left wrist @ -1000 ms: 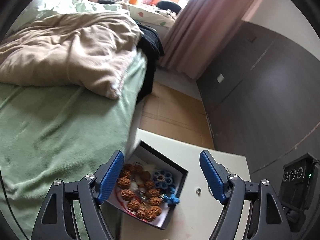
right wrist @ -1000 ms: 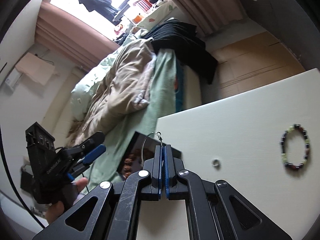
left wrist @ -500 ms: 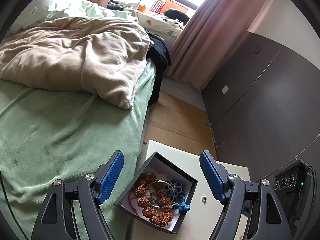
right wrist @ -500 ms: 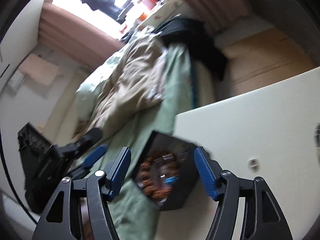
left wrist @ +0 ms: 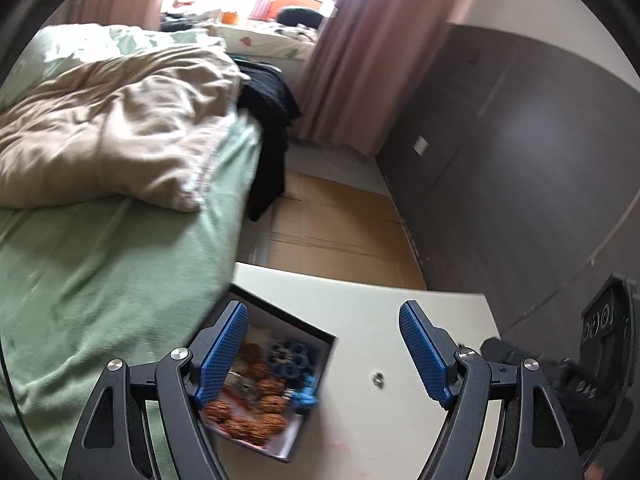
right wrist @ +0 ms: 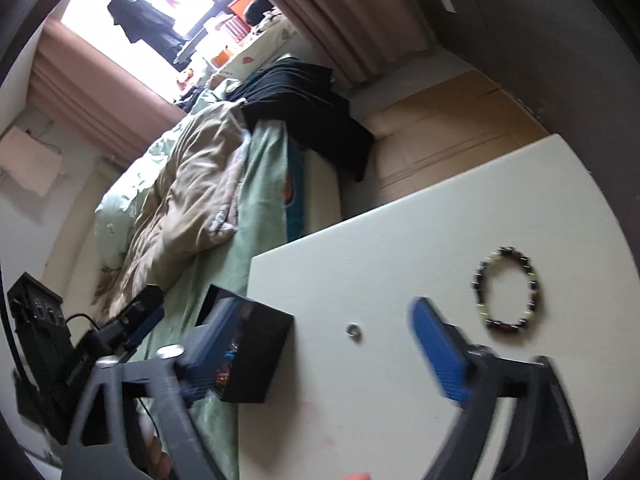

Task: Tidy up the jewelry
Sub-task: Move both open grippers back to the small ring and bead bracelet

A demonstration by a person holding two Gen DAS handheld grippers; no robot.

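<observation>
A black jewelry box (left wrist: 276,384) sits at the left edge of the white table (left wrist: 400,312); it holds brown bead bracelets and blue jewelry. My left gripper (left wrist: 322,356) is open and empty, its left finger over the box. A small silver ring (left wrist: 377,379) lies on the table right of the box. In the right wrist view the box (right wrist: 250,356), the ring (right wrist: 353,330) and a dark-and-green bead bracelet (right wrist: 509,289) on the table show. My right gripper (right wrist: 332,354) is open and empty above the table, between box and bracelet.
A bed (left wrist: 100,248) with green sheet and beige quilt borders the table's left side. Cardboard covers the floor (left wrist: 340,224) beyond the table. A dark wall (left wrist: 520,160) runs on the right. The left gripper's body shows at the right wrist view's lower left (right wrist: 44,344).
My right gripper, shut on a thin hoop over the box a second ago, opened; the hoop is no longer in it. The right gripper swung right toward the ring and bracelet. The left gripper shifted slightly.
</observation>
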